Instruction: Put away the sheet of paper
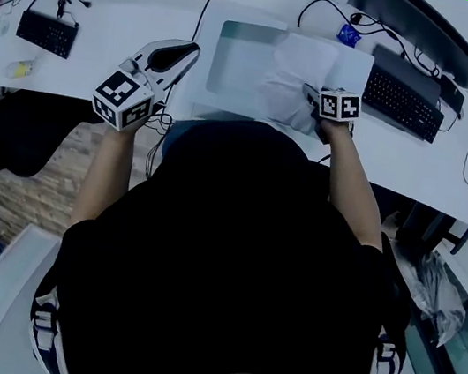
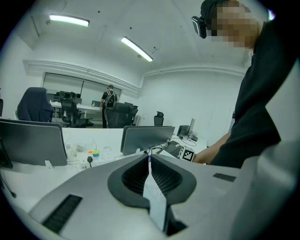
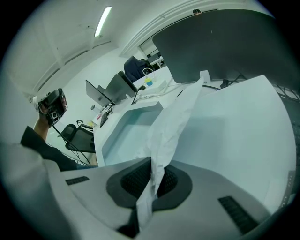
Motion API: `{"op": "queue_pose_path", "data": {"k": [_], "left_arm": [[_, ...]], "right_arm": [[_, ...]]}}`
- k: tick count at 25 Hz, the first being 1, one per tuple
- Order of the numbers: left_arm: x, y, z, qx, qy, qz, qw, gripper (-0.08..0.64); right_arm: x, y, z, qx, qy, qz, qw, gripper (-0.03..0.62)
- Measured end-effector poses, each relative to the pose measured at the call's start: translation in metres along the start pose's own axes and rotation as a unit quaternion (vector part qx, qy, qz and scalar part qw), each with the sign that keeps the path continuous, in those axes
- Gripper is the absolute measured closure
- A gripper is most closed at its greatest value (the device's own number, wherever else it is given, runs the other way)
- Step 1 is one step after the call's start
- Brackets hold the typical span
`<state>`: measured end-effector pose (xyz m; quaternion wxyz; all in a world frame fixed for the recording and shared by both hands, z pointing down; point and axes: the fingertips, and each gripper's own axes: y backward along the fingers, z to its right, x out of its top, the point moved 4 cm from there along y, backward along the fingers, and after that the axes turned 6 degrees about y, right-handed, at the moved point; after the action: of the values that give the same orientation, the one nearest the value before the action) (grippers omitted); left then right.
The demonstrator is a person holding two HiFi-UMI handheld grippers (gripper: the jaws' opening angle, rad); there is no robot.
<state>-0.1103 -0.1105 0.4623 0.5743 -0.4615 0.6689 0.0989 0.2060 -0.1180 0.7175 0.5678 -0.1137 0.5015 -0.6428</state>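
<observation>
Desk [image 1: 451, 175] has a shallow white tray [image 1: 238, 61] in front of the person. Paper [image 1: 293, 80] is crumpled and over the tray, pinched in the right gripper [image 1: 311, 93] with the jaws clamped tight on it. Left gripper [image 1: 186, 52] is left of the tray, jaws together, nothing in them.

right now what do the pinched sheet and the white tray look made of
Sheet: thin matte white paper, creased and buckling at the right gripper. Tray: probably smooth white plastic, judging by its rigid raised rim; coated card is possible.
</observation>
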Motion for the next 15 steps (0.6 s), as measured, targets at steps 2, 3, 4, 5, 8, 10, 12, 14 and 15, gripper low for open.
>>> {"op": "queue_pose_path", "data": {"k": [2,3,4,5,8,10,12,14,15], "left_arm": [[-0.001,0.001,0.000,0.000,0.003,0.001,1.0000,0.526],[-0.002,0.002,0.000,0.000,0.005,0.001,1.0000,0.526],[-0.003,0.002,0.000,-0.001,0.007,0.001,1.0000,0.527],[-0.005,0.002,0.000,-0.002,0.009,0.000,1.0000,0.526],[-0.009,0.000,0.002,-0.004,0.011,-0.005,0.9999,0.526],[-0.011,0.000,0.002,-0.004,0.013,-0.005,0.9999,0.526],[-0.013,0.002,0.001,-0.002,0.016,-0.004,0.9999,0.526],[-0.014,0.005,-0.002,0.000,0.019,-0.004,0.9998,0.526],[-0.014,0.006,-0.003,0.001,0.020,-0.004,0.9998,0.526]], "right_arm": [[0.001,-0.002,0.000,0.001,-0.003,0.000,1.000,0.578],[0.001,-0.003,0.000,0.002,-0.005,0.000,1.000,0.578],[0.002,-0.005,0.000,0.003,-0.006,0.000,1.000,0.578],[0.003,-0.006,0.000,0.004,-0.007,-0.001,1.000,0.578],[0.004,-0.011,0.002,0.004,-0.009,-0.003,1.000,0.578],[0.003,-0.013,0.003,0.005,-0.012,-0.005,1.000,0.578],[0.003,-0.016,0.002,0.007,-0.013,-0.007,1.000,0.578],[0.003,-0.019,-0.001,0.011,-0.015,-0.010,1.000,0.578],[0.004,-0.021,-0.002,0.012,-0.015,-0.011,1.000,0.578]]}}
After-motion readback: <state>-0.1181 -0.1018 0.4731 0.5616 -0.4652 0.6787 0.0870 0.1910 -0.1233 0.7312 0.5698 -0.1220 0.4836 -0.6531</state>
